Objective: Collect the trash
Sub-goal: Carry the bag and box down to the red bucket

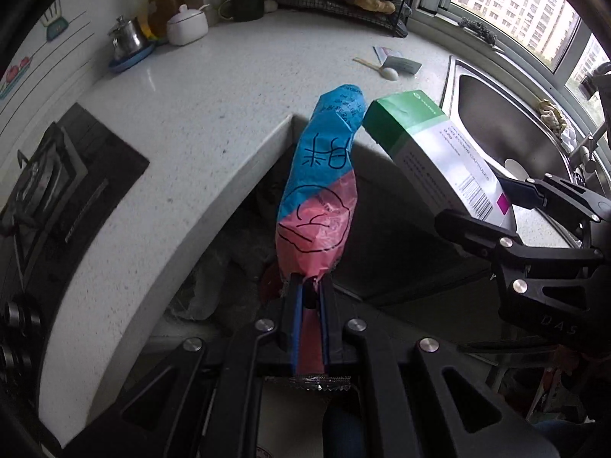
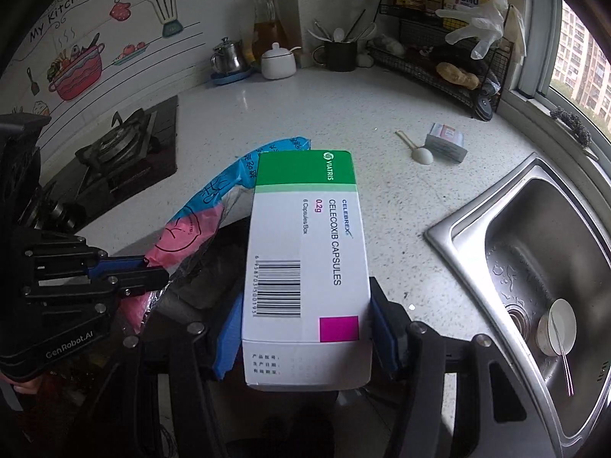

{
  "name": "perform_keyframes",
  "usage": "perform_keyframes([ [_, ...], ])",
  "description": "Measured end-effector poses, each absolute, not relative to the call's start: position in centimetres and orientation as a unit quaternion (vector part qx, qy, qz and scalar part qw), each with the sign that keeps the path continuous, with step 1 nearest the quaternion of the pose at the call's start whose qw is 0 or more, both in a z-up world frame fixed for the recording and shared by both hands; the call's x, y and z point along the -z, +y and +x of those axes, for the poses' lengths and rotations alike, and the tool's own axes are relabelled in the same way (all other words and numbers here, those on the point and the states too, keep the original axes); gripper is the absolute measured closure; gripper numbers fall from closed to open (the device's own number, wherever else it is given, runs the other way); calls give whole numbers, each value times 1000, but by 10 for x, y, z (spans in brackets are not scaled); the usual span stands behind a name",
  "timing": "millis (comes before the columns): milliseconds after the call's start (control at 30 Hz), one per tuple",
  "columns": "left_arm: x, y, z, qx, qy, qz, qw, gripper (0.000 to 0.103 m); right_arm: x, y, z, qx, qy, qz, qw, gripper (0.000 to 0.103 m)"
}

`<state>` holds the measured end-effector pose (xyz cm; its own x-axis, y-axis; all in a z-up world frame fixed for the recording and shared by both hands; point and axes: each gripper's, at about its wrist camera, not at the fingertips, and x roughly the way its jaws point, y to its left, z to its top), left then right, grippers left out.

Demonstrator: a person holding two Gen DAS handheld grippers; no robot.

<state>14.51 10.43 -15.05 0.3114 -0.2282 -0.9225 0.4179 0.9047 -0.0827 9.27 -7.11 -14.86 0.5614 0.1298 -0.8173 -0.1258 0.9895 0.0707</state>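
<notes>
Pinching a wrapper (image 1: 319, 191), the left claw (image 1: 310, 290) points it forward; right claw (image 2: 305, 328) grips a box (image 2: 305, 267) just beside, long axes parallel.

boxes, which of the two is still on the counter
The small box beside the white spoon, lying on the counter near the sink. The green-topped capsule box is held up in the right gripper.

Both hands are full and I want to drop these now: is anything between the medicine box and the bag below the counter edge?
Nothing visible blocks it. The medicine box hangs over the bag on the floor, beside the snack wrapper.
</notes>
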Motion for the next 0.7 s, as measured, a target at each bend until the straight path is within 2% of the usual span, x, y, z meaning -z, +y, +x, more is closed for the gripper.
perform_keyframes([
  [333, 218, 141, 106, 151, 614, 55, 772, 96, 212, -34, 79, -125, 522, -20, 843, 47],
  [700, 352, 129, 122, 146, 646, 64, 747, 96, 335, -49, 106, -112, 555, -19, 824, 47],
])
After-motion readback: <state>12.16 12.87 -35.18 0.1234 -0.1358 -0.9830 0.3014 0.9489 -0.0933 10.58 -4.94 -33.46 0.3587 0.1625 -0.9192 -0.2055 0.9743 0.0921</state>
